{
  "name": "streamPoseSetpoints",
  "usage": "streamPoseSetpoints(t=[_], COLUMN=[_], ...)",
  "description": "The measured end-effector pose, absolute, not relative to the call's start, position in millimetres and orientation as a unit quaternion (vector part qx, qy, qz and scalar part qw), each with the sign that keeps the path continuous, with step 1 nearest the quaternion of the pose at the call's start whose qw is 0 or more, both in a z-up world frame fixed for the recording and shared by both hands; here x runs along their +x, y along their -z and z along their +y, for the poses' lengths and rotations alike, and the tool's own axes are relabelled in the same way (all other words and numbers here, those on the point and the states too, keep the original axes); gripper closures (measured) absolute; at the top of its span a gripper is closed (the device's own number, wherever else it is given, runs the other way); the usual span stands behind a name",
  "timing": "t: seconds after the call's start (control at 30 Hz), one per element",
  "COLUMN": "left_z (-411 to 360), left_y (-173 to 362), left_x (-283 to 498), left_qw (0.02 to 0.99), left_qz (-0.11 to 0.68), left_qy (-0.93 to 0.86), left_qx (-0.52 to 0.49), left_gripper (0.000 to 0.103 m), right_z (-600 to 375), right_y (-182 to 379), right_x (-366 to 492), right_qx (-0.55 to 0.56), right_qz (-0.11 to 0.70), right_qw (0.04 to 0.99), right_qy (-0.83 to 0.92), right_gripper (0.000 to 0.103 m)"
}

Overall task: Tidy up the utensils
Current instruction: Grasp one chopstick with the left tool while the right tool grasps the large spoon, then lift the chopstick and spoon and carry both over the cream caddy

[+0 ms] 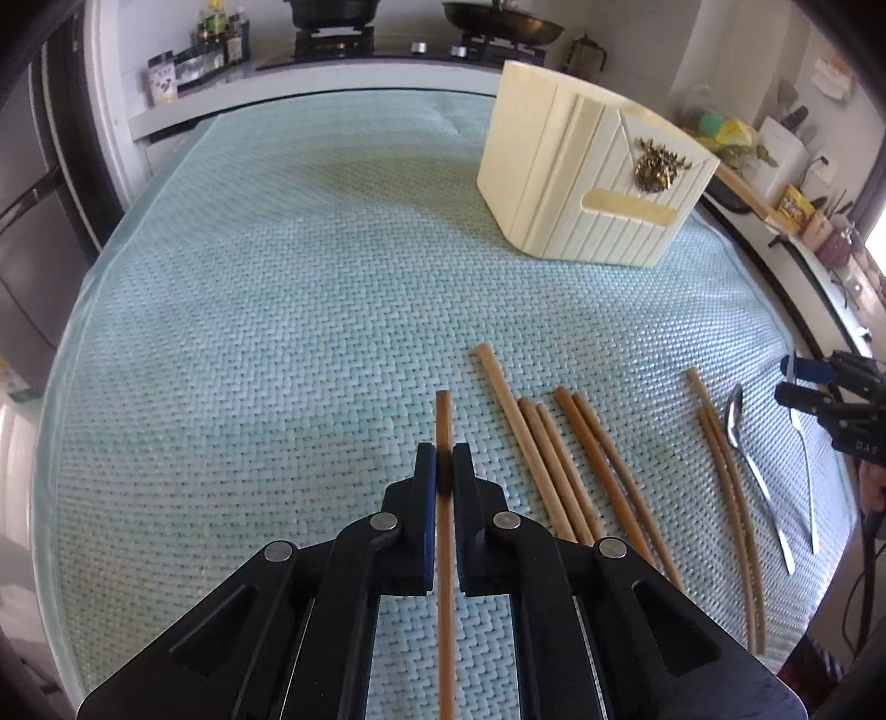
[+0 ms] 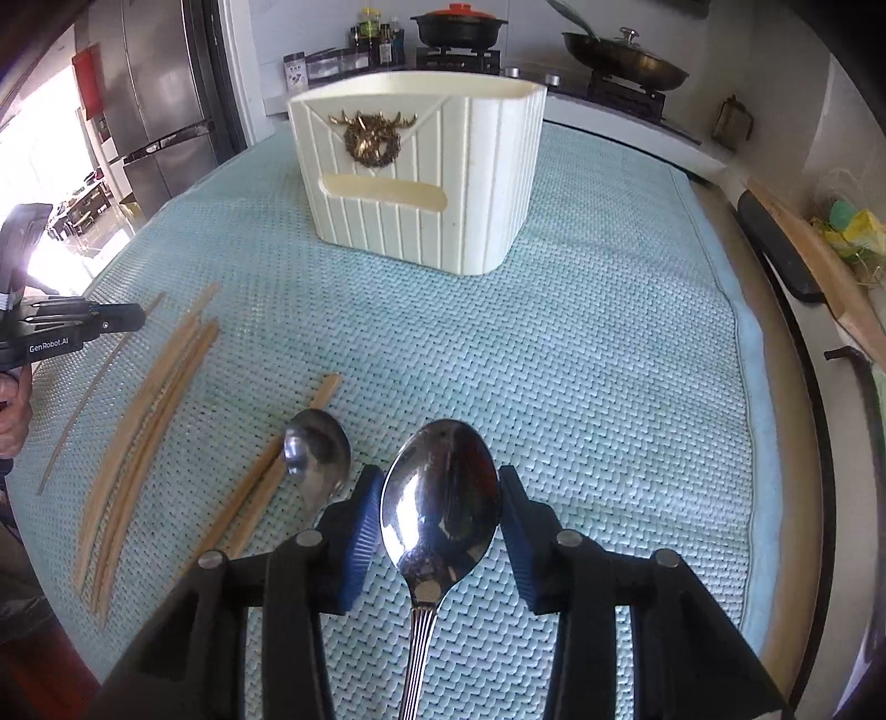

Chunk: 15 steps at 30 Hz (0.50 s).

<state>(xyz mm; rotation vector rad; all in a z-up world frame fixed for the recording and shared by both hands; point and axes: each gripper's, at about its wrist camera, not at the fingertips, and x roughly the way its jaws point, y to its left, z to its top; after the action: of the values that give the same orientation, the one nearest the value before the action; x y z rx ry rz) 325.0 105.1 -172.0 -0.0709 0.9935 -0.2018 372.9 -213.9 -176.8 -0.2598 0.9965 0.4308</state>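
My left gripper (image 1: 441, 462) is shut on a brown chopstick (image 1: 444, 554) that runs between its fingers, low over the pale green woven mat (image 1: 266, 310). Several more chopsticks (image 1: 559, 471) lie to its right, then two curved ones (image 1: 731, 498) and a steel spoon (image 1: 758, 476). My right gripper (image 2: 441, 487) is shut on the bowl of a large steel spoon (image 2: 440, 498), its pads against the bowl's sides. A second spoon (image 2: 317, 451) lies just left of it. The cream utensil holder (image 2: 415, 166) stands on the far part of the mat; it also shows in the left wrist view (image 1: 587, 171).
A stove with pots (image 2: 459, 30) and spice bottles (image 2: 376, 39) line the counter behind the mat. A wooden board (image 2: 819, 277) lies along the right edge. A steel fridge (image 2: 160, 99) stands at left. The left gripper (image 2: 119, 320) shows at far left of the right wrist view.
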Motion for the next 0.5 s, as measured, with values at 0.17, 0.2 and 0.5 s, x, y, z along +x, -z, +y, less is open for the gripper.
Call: streamPoseSetpoints(t=[0.17, 0.2, 0.5], left_z=[117, 119, 131], left_y=[132, 124, 56], left_x=[307, 304, 287], left_qw=[0.893, 0.897, 0.926], left_qz=[0.435, 0.427, 0.351], left_qy=[0.093, 0.094, 0.108], left_qx=[-0.060, -0.066, -0.087], left_gripper=[0.099, 0.099, 0.099], right_z=[-222, -224, -219], right_y=[145, 138, 75], right_x=[358, 355, 311], right_qx=[-0.108, -0.104, -0.089], right_qz=[0.439, 0.431, 0.360], right_qw=[0.867, 0.871, 0.901], right_qy=[-0.209, -0.211, -0.226], right_gripper=[0.061, 0.061, 0.061])
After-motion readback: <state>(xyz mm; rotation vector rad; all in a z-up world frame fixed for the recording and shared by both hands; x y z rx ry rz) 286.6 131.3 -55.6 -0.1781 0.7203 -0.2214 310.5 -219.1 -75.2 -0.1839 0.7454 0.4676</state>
